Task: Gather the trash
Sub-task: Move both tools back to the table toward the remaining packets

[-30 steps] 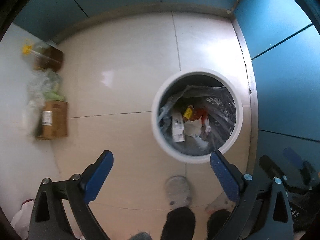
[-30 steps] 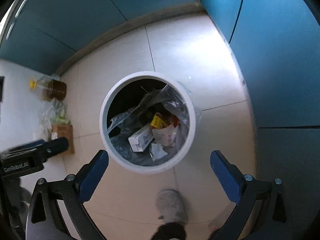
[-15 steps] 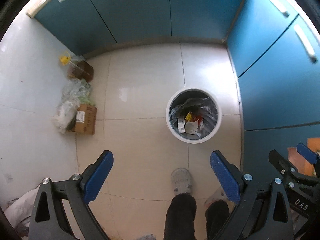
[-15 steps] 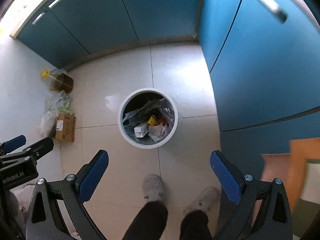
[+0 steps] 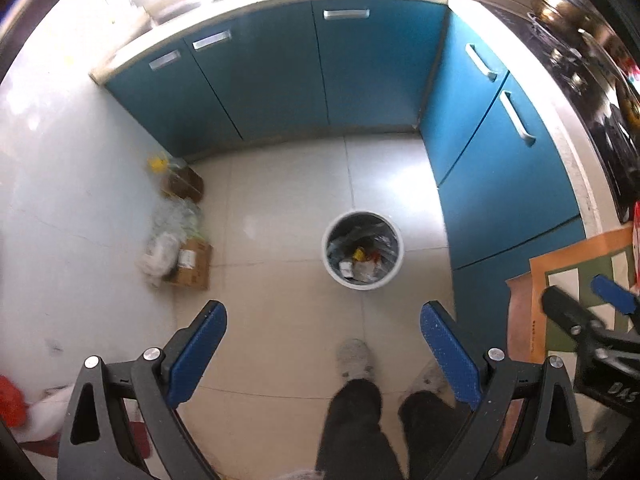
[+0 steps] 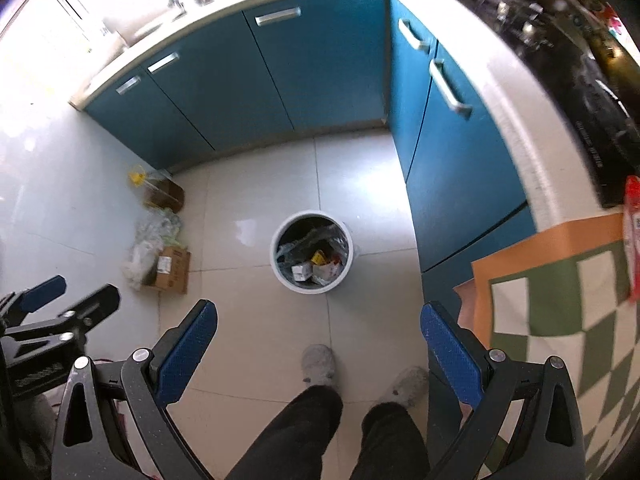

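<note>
Pale floor tiles (image 5: pixel 288 320) underfoot, bounded by blue cabinet doors (image 5: pixel 360 72) ahead and to the right of both units.

Left hand-held gripper (image 5: pixel 322 354): released, blue pads wide apart, nothing between them. Held high above the floor, aimed downward.

Right hand-held gripper (image 6: pixel 318 350): released likewise, pads spread, nothing grasped. Seen also at the right edge of the left wrist view, over a table (image 6: pixel 560 304) with a green-and-white checked cover and orange border.

White trash bin (image 5: pixel 362 255): upright on the floor, well below and ahead of both hand-held grippers, between the pad tips in each view, slightly right of centre for the left unit, slightly left for the right unit. Lined with a clear bag. Contents visible: a yellow item, a white carton, red-and-white wrappers; details too small to read.

Cardboard box (image 5: pixel 191 266): on the floor, far left of the bin, against the pale wall. Crumpled clear plastic bags (image 5: pixel 168 236) touching the box on the far side. Brown bottle with yellow cap (image 5: pixel 176 176) beyond the bags, next to the cabinet base.

Grey slippers (image 6: pixel 318 364) and dark trouser legs directly below, between the pads. Red packet (image 6: pixel 632 236) at the far right on the table edge.
</note>
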Demonstrator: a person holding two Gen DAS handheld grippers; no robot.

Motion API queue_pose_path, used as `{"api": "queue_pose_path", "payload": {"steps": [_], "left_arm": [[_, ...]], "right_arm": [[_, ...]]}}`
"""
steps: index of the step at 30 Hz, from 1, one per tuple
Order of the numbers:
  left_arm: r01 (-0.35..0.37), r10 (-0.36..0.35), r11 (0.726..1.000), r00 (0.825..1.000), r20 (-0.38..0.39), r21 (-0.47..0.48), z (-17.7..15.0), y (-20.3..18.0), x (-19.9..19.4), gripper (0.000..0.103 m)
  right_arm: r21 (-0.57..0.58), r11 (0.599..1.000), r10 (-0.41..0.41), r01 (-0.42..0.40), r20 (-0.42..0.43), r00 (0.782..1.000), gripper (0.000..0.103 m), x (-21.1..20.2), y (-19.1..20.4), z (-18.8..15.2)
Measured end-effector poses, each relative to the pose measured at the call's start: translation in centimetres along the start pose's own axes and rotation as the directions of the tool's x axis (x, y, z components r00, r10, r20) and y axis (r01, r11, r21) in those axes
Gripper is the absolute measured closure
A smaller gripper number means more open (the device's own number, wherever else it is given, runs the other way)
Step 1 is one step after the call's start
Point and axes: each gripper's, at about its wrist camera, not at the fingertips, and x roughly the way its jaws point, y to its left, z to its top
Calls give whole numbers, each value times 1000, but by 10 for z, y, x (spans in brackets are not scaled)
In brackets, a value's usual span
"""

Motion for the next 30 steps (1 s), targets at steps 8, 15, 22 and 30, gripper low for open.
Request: {"api": "queue_pose_path", "payload": {"steps": [8,15,22,30], "left_arm": [[1,-5,999,994,109,36,18,-55,-59,4],[51,-100,956,983,156,290,35,-218,-95,4],[199,-256,765,967,6,613,-1,-443,-101,4],[388,-249,641,921,-298,662,-51,-613,-42,8]], "right_arm": [[202,976,63,-85,115,991,0,-79,-84,-7],[540,841,-74,-31,171,983,0,-131,-256,-61],[866,481,-288,133,13,958,0,-163,-451,-187],[944,285,-329,169,-69,942,0,-152,-568,-250]]}}
